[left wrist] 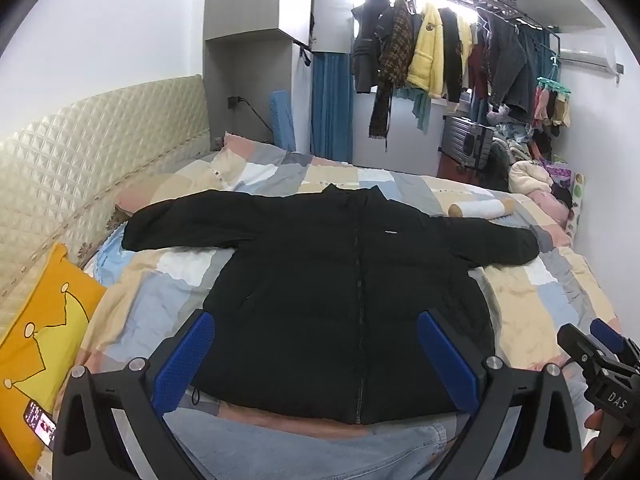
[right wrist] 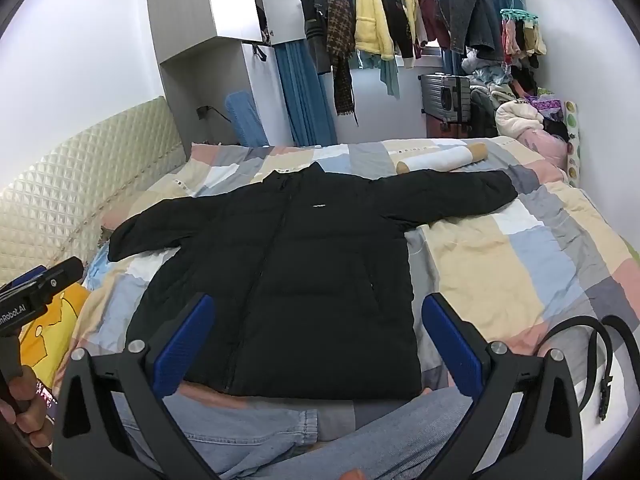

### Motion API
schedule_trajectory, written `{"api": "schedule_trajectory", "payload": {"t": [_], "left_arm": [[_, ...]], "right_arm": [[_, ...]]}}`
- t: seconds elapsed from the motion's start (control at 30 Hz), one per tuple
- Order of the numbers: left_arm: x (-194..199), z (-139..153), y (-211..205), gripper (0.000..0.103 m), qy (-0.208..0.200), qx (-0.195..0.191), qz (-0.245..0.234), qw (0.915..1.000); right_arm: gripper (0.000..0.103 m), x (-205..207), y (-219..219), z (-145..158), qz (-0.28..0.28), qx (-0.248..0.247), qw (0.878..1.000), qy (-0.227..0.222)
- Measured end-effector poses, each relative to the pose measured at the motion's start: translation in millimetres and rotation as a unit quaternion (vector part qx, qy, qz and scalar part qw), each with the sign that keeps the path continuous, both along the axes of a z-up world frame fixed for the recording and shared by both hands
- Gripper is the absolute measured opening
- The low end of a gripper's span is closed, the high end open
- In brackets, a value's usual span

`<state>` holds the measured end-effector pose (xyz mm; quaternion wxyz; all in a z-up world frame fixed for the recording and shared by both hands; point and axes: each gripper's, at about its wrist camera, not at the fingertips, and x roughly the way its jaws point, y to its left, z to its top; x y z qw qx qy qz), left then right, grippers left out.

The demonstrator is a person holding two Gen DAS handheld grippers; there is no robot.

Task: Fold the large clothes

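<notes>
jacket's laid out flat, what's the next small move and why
Probably bring the left gripper across to the jacket's left sleeve to fold it over the chest. The jacket lies zipped and face up on the bed with both sleeves spread wide. Both grippers, the right gripper too, hover open near the hem holding nothing, so no fold is started yet.

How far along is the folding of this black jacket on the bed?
Done: the jacket lies flat on the bed, front up, zipped, both sleeves spread out. In hand: nothing; the left gripper and right gripper hover over its hem, jaws wide open and empty. Left: every fold, sleeves and body alike. The jeans nearer the camera also look unfolded.
</notes>
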<state>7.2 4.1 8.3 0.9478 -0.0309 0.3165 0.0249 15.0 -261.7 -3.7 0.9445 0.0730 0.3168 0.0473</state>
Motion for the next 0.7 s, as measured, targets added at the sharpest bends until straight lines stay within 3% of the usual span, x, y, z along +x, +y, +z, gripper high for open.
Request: {"api": "schedule_trajectory", "payload": {"t": [0.7], "left_arm": [[6.3, 3.5, -3.1, 0.103, 0.006, -0.002, 0.000, 1.0000]], "right_arm": [[0.103, 5.1, -3.1, 2.5, 0.008, 0.007, 1.000, 0.002]]}}
